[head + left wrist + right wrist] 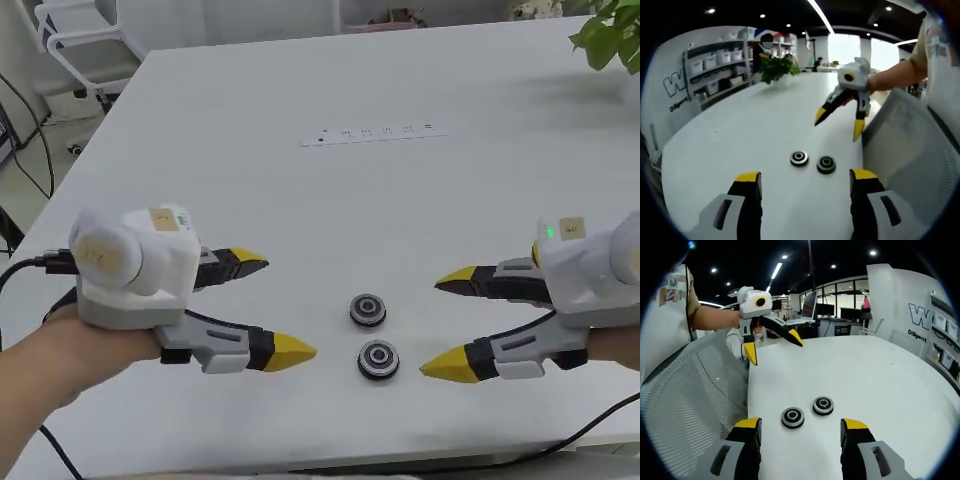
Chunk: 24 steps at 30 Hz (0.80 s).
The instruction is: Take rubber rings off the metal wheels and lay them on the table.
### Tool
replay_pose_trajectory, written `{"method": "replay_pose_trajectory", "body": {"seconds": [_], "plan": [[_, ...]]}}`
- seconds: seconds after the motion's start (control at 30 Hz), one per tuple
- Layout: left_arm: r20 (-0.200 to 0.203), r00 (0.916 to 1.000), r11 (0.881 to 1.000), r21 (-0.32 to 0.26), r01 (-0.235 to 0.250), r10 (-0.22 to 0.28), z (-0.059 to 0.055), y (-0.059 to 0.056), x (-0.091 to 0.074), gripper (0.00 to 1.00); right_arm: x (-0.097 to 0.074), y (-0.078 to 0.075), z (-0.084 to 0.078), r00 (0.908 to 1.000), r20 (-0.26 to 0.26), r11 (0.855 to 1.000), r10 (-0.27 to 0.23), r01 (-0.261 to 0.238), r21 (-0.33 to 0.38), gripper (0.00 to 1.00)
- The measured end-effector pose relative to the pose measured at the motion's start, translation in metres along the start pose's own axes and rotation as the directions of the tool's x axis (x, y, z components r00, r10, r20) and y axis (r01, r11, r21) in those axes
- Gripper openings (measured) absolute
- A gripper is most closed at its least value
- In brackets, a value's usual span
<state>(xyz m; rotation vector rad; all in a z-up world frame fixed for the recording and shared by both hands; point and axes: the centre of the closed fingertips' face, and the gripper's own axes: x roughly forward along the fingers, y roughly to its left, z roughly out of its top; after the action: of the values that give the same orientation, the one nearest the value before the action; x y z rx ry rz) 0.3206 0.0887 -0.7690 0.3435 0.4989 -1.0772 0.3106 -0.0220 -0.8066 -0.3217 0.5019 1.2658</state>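
Observation:
Two small metal wheels with black rubber rings lie flat on the white table, one farther (368, 310) and one nearer (378, 359) to me. In the left gripper view they sit side by side (799, 158) (826, 164); in the right gripper view likewise (792, 417) (823, 405). My left gripper (280, 305) hovers open to their left, yellow tips pointing at them. My right gripper (448, 324) hovers open to their right. Each gripper also appears in the other's view: the right gripper (838, 118) and the left gripper (774, 346). Nothing is held.
A white power strip (373, 133) lies farther back on the table. A green plant (606, 38) stands at the far right corner. A mesh chair back (690, 395) is beside the near table edge. Cables trail from both grippers.

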Motion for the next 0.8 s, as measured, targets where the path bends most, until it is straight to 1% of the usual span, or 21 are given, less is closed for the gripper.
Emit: {"method": "replay_pose_trajectory", "body": {"seconds": [0.1, 0.17, 0.23, 0.4, 0.57, 0.67, 0.8], "plan": [[-0.006, 0.9998, 1.0, -0.012, 0.018, -0.018, -0.003, -0.002, 0.006, 0.7, 0.005, 0.002, -0.006, 0.9997, -0.02, 1.0, 0.017, -0.017, -0.005, 0.6], [-0.014, 0.9994, 0.999, -0.012, 0.033, -0.033, -0.005, -0.005, 0.011, 0.69, 0.008, 0.003, -0.007, 0.9994, -0.024, 1.0, 0.024, -0.024, -0.006, 0.58], [-0.02, 0.9988, 0.999, -0.006, 0.045, -0.046, -0.009, -0.005, 0.015, 0.67, 0.011, 0.003, -0.009, 0.9991, -0.029, 1.0, 0.031, -0.031, -0.003, 0.56], [-0.029, 0.9966, 0.997, -0.01, 0.077, -0.077, -0.011, -0.012, 0.026, 0.62, 0.019, 0.001, -0.015, 0.9979, -0.04, 0.999, 0.052, -0.052, 0.003, 0.52], [-0.05, 0.9923, 0.994, 0.004, 0.113, -0.113, -0.017, -0.016, 0.037, 0.57, 0.027, 0.002, -0.02, 0.9955, -0.06, 0.997, 0.073, -0.073, 0.009, 0.48], [-0.076, 0.9877, 0.99, 0.014, 0.138, -0.137, -0.02, -0.02, 0.045, 0.54, 0.031, 0.003, -0.022, 0.9938, -0.069, 0.996, 0.087, -0.087, 0.006, 0.47], [-0.081, 0.9842, 0.987, 0.021, 0.159, -0.157, -0.02, -0.024, 0.051, 0.5, 0.037, 0.002, -0.026, 0.9917, -0.078, 0.995, 0.102, -0.101, 0.023, 0.43]]}}
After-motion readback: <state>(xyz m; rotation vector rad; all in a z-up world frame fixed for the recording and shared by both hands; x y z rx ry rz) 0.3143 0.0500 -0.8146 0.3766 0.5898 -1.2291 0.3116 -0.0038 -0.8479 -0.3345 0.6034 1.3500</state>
